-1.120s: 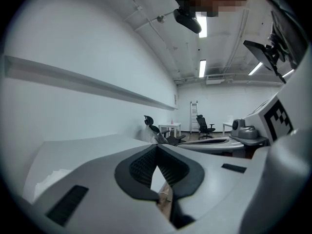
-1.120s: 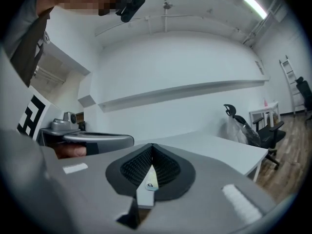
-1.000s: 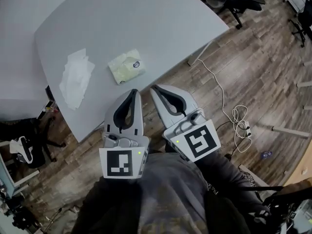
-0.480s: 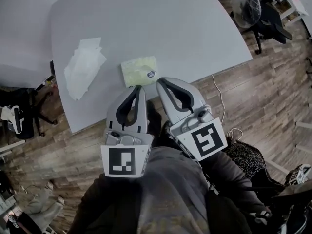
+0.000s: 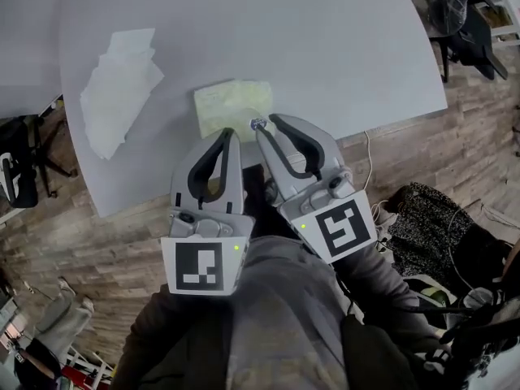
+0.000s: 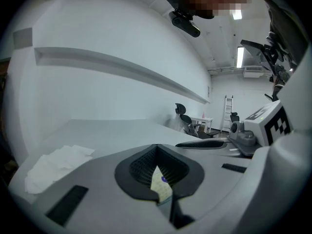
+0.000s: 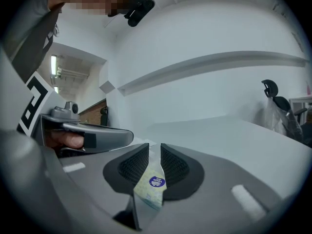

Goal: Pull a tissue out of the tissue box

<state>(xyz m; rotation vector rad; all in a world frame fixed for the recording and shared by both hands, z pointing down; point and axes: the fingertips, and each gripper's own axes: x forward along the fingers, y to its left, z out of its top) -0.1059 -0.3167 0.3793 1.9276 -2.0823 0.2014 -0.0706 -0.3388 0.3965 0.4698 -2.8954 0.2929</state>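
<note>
Now, tissue pack [image 5: 231,108] by the table [image 5: 325,39] edge, at the tips of left gripper [image 5: 230,134], jaws together, and right gripper [image 5: 262,123], jaws slightly parted; wide tabletop beyond.

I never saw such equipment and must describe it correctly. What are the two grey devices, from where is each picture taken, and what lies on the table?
There is no robot arm: a person holds one grey grasping tool in each hand. The head view comes from a camera on the person's head, looking down. Each gripper view comes from a camera riding on that tool, looking along its jaws. On the grey table lie a yellowish tissue pack with a blue sticker and, left of it, loose white tissues. The left tool has its jaws together; the right tool has its jaws slightly apart, close to the pack. Neither appears to hold anything.
</note>
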